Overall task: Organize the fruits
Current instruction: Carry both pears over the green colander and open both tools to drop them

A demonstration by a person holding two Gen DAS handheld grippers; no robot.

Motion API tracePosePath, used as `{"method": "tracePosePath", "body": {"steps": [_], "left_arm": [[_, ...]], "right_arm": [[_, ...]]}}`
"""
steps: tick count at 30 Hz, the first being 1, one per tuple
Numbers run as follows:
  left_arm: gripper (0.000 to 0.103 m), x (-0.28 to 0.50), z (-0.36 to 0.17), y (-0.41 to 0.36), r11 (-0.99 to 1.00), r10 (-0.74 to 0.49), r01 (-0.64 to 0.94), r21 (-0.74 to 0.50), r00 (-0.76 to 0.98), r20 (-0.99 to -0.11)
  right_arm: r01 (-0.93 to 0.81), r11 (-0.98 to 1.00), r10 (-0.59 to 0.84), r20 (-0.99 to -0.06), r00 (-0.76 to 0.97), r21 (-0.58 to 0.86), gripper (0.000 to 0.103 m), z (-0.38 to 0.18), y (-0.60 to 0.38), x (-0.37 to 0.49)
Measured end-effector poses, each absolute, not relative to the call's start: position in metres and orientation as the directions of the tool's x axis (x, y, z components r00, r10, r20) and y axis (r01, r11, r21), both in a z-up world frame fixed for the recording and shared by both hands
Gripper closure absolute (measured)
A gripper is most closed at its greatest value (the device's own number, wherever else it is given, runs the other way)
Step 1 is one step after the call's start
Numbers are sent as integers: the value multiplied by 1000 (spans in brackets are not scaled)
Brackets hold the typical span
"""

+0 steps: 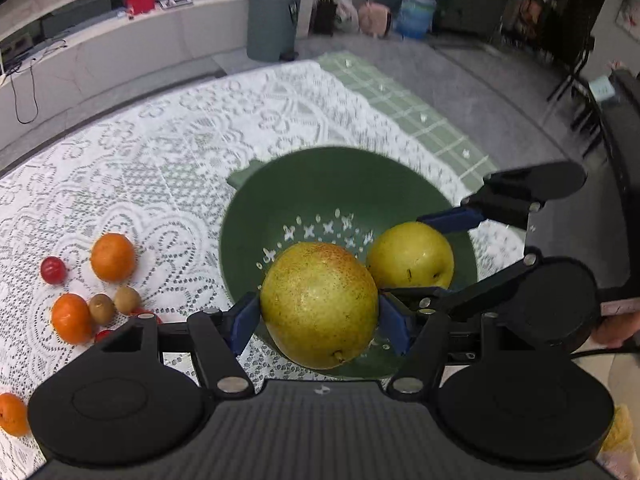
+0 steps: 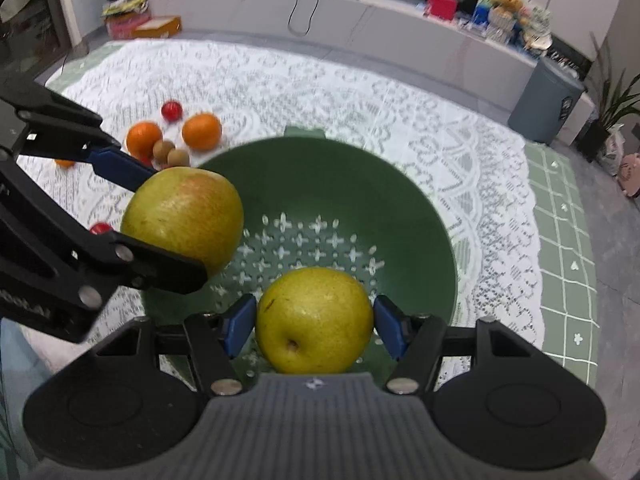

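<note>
Clamped on fruit, both of my grippers hang over the green colander.

Left wrist view: my left gripper (image 1: 319, 319) grips a russet-blushed pear (image 1: 319, 305) at lower centre, its blue pads (image 1: 244, 317) pressed against the pear's two sides above the near rim of the green colander (image 1: 320, 184). Just right of it, my right gripper (image 1: 434, 254) reaches in from the right edge, its blue pads above and below a yellow pear (image 1: 412, 255) that sits low inside the bowl. At left on the white lace tablecloth (image 1: 160, 140) lie two oranges (image 1: 112, 256), two brown kiwis (image 1: 102, 309) and a small red fruit (image 1: 53, 270), bunched close together; another orange (image 1: 12, 414) shows at the lower left edge. A grey bin (image 1: 274, 20) stands on the floor at upper centre.

Right wrist view: my right gripper (image 2: 315, 325) holds the yellow pear (image 2: 314, 320) at lower centre, stem end toward the lens, blue pads (image 2: 390, 330) snug on both sides, over the perforated floor of the colander (image 2: 340, 176). My left gripper (image 2: 156, 220) enters from the left edge, clamped on the blushed pear (image 2: 184, 218) over the bowl's left rim. Beyond it, at upper left on the tablecloth (image 2: 320, 88), sit the oranges (image 2: 202, 131), kiwis (image 2: 178, 157) and red fruit (image 2: 171, 110); a second small red fruit (image 2: 100, 228) peeks out beside the left gripper's arm.
</note>
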State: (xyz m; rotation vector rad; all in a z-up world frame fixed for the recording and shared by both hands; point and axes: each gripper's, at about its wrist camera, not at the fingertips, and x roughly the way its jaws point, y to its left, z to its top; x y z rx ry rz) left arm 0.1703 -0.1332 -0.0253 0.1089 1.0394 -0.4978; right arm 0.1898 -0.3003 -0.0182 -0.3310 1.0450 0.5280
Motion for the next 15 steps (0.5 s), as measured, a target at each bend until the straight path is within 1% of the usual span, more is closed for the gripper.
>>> {"method": "tracePosePath", "body": {"steps": [10, 15], "left_arm": [[29, 173, -39, -149, 868, -294, 488, -94, 350, -889], [29, 178, -48, -154, 854, -288, 511, -100, 302, -909]], "right_arm": [[-632, 774, 213, -931, 296, -24, 41, -36, -296, 203], [-669, 742, 191, -948, 255, -31, 41, -43, -293, 207]]}}
